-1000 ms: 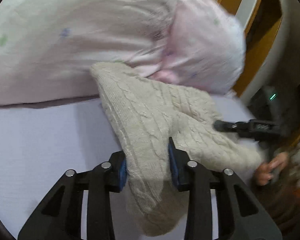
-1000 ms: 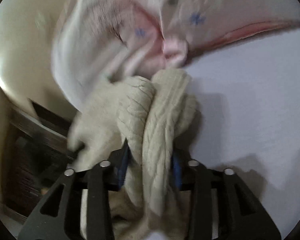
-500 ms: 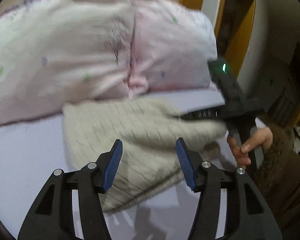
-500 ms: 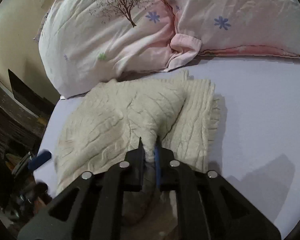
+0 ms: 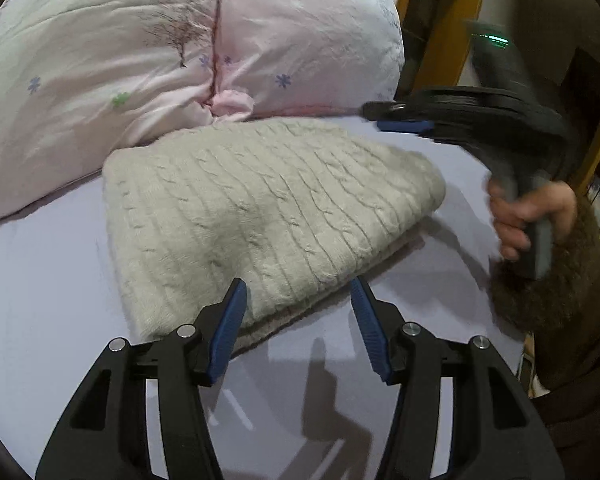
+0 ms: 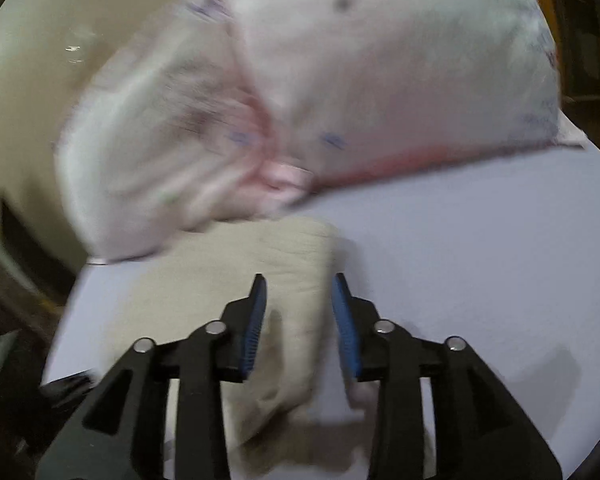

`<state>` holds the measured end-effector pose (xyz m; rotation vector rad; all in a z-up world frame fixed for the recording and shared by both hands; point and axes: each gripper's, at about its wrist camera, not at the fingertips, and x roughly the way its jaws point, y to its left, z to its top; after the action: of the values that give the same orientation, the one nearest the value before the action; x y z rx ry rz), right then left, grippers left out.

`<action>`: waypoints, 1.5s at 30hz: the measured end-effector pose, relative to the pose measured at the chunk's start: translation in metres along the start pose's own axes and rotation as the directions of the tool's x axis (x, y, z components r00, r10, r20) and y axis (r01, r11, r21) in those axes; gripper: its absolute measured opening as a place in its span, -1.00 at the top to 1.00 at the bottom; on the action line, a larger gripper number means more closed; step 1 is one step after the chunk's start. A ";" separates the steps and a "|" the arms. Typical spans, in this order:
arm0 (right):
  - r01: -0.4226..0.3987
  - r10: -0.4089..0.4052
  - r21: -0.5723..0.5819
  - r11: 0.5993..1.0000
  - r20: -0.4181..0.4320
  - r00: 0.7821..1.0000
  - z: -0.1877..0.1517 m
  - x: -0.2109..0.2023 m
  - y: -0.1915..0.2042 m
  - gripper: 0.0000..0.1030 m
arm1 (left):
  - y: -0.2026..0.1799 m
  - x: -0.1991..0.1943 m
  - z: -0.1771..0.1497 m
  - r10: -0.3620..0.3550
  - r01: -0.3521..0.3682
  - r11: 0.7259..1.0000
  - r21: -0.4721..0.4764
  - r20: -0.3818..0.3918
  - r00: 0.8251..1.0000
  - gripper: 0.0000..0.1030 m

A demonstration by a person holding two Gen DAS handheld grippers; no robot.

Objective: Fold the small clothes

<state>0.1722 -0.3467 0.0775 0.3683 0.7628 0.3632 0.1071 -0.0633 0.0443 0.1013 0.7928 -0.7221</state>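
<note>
Both grippers stand with jaws spread and nothing between them: the left gripper (image 5: 298, 294) hangs just above the near edge of the cream cable-knit sweater (image 5: 268, 216), and the right gripper (image 6: 299, 294), blurred in its own view, is above the sweater's right-hand edge (image 6: 284, 276). The sweater lies folded in a flat bundle on the pale lilac sheet (image 5: 48, 280), its far corner touching the pink flowered pillows (image 5: 172, 52). The person's hand (image 5: 528, 216) grips the right gripper's handle beside the sweater.
</note>
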 end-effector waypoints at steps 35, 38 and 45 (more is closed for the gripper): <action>0.321 -0.375 -0.263 0.910 -0.187 0.908 -0.123 0.022 0.050 -0.97 | 0.020 0.004 -0.040 0.374 -0.403 0.888 -0.219 -0.165 0.913 -0.97; 0.323 -0.376 -0.264 0.909 -0.183 0.909 -0.124 0.021 0.051 -0.97 | 0.019 0.003 -0.039 0.380 -0.409 0.888 -0.210 -0.169 0.910 -0.97; 0.323 -0.376 -0.264 0.909 -0.183 0.908 -0.124 0.021 0.051 -0.97 | 0.017 0.004 -0.038 0.399 -0.430 0.885 -0.176 -0.187 0.898 -0.97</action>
<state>0.0874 -0.2698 0.0055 -0.0350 0.9853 0.1486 0.0960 -0.0401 0.0111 0.1262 0.9465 -0.2185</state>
